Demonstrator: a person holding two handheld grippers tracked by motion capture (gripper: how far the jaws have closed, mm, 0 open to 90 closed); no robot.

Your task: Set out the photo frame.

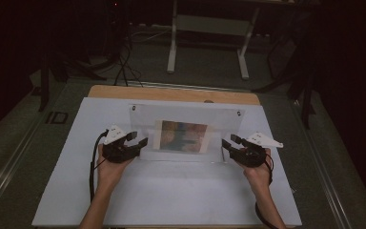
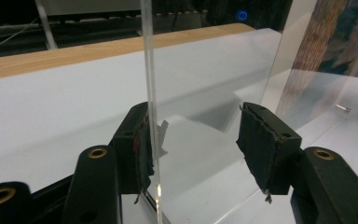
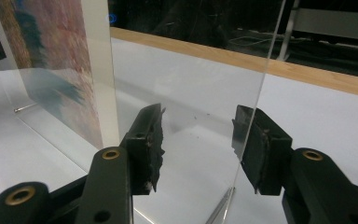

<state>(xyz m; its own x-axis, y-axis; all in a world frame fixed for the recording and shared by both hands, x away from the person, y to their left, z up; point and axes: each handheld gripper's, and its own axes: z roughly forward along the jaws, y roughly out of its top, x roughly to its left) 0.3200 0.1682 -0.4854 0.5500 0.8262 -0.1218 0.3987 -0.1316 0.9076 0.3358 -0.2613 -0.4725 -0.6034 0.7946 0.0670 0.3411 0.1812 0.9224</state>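
Left gripper [image 1: 140, 139]: I hold it at the left end of the clear acrylic photo frame [image 1: 186, 114], jaws apart. In the left gripper view [image 2: 196, 140] the frame's edge [image 2: 150, 93] stands upright between the pads, hard against the left pad [image 2: 140, 144] and well clear of the right pad [image 2: 261, 144]. Nothing is clamped.

Right gripper [image 1: 229, 141]: I hold it at the right end of the frame, jaws apart. In the right gripper view [image 3: 198, 140] the frame's clear panel [image 3: 191, 84] passes between the pads; its edge [image 3: 261, 84] runs down just beside the right pad [image 3: 256, 144]. I cannot tell whether it touches. The left pad [image 3: 151, 140] stands off the panel.

Acrylic photo frame: it stands upright on the white board [image 1: 171, 195], across its middle, between my two grippers.

Photo [image 1: 182, 136]: it sits in the frame's middle, a blurred picture in orange, brown and blue tones with a pale border. It shows at the frame's far side in the left gripper view [image 2: 331, 42] and in the right gripper view [image 3: 51, 60].

White board: it lies under the frame, on a wooden table [image 1: 171, 93] whose bare edge shows behind the frame.

Hands: my left hand [image 1: 109, 167] and right hand [image 1: 259, 172] grip the tools, on my side of the frame.
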